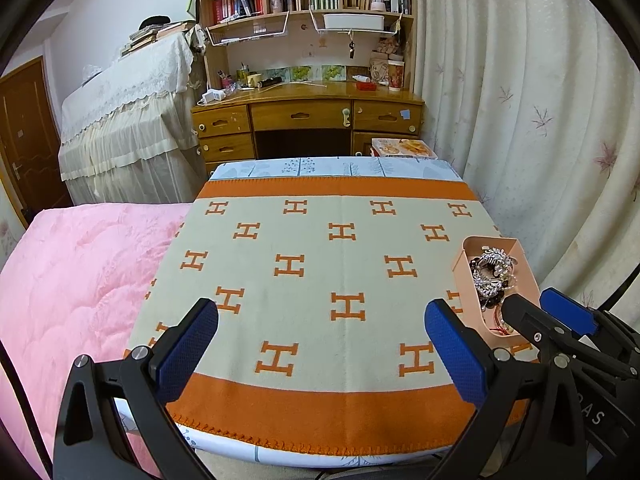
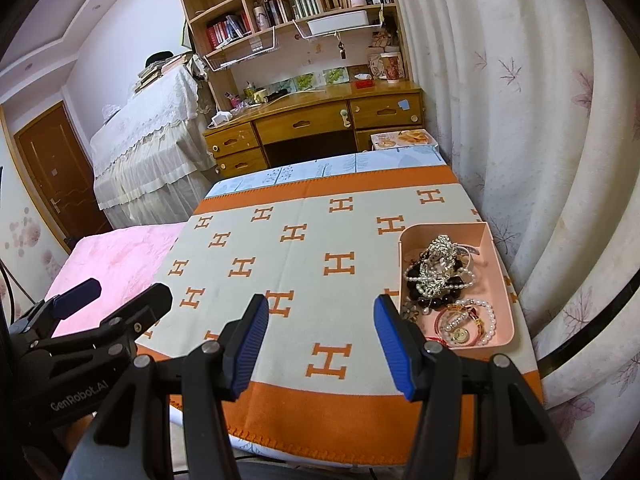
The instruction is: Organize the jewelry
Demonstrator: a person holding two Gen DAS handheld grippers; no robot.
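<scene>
A pink tray sits at the table's right edge on a cream cloth with orange H marks. It holds a heap of jewelry: a rhinestone piece, pearl strands, black beads and a red bracelet. My right gripper is open and empty over the cloth, just left of the tray. My left gripper is open and empty above the cloth's near half. In the left wrist view the tray shows at the right, behind the right gripper.
A pink quilted bed lies left of the table. A wooden desk with a bookshelf stands beyond the far edge. A flowered curtain hangs close along the right side.
</scene>
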